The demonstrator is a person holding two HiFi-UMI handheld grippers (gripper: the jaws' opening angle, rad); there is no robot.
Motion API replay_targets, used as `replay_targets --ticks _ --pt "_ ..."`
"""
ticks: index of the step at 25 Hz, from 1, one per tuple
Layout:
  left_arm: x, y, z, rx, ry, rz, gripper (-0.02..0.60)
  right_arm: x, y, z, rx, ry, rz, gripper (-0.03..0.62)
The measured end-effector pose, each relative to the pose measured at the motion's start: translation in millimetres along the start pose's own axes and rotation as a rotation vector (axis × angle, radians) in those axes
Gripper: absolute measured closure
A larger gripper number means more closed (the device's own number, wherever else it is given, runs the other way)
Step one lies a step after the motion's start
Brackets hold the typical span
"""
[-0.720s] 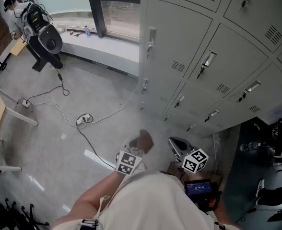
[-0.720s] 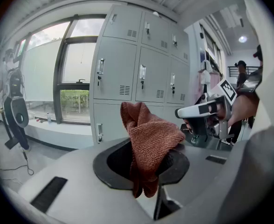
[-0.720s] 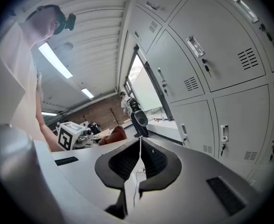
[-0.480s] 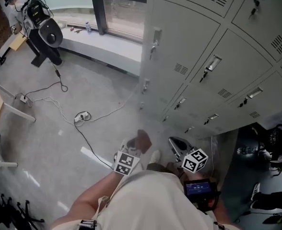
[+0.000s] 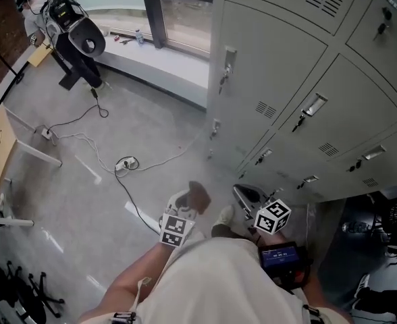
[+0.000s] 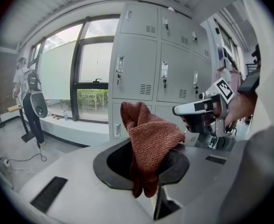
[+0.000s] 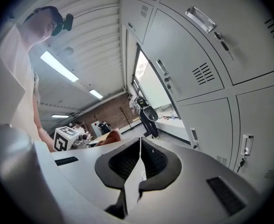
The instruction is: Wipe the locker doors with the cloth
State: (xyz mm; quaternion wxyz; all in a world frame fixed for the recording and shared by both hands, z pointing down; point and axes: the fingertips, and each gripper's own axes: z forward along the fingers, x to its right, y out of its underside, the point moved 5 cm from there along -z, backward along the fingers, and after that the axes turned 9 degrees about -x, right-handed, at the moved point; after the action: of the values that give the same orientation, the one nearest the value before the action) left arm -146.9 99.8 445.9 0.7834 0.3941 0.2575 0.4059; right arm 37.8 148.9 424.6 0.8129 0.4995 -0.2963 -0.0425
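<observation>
A rust-red knitted cloth point(image 6: 148, 139) sticks up from between the jaws of my left gripper point(image 6: 146, 164), which is shut on it. In the head view the cloth point(image 5: 200, 196) shows just ahead of the left gripper point(image 5: 185, 214), low in the picture and short of the grey locker doors point(image 5: 279, 66). My right gripper point(image 5: 249, 200) is held beside it, to the right, its jaws pressed together with nothing between them point(image 7: 140, 164). The locker doors point(image 6: 146, 73) stand in front of both grippers, with small handles and vent slots. Neither gripper touches them.
A window sill point(image 5: 151, 49) runs left of the lockers. A black machine on a stand point(image 5: 80, 39) is at the far left, and cables point(image 5: 117, 164) trail across the grey floor. A white shoe point(image 5: 223, 216) shows near the lockers' base. People stand in the room's far part point(image 7: 104, 125).
My view has drifted so the lockers and floor sit further right and lower. Both grippers stay in about the same place, the cloth still held in the left.
</observation>
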Motion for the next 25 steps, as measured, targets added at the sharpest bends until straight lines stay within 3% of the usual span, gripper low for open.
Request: replay_targets --ticks 5,11,16,25 --pt "3.4 -30.5 39.9 0.000 -0.009 0.018 0.509 43.7 -13.5 7.1 -0.009 -0.022 0.009 0.576" --pt "11.8 -70.0 95.1 -0.022 0.018 0.101 0.509 94.4 -34.5 6.1 0.053 -0.013 -0.001 0.576" --pt "15.9 -102.1 133.8 -0.003 0.008 0.089 0.509 124.0 -51.6 -0.7 0.038 -0.029 -0.027 0.576" --pt "29.7 -114.6 175.4 -0.050 0.073 0.120 0.509 153.6 -48.1 -6.6 0.000 0.021 0.024 0.576"
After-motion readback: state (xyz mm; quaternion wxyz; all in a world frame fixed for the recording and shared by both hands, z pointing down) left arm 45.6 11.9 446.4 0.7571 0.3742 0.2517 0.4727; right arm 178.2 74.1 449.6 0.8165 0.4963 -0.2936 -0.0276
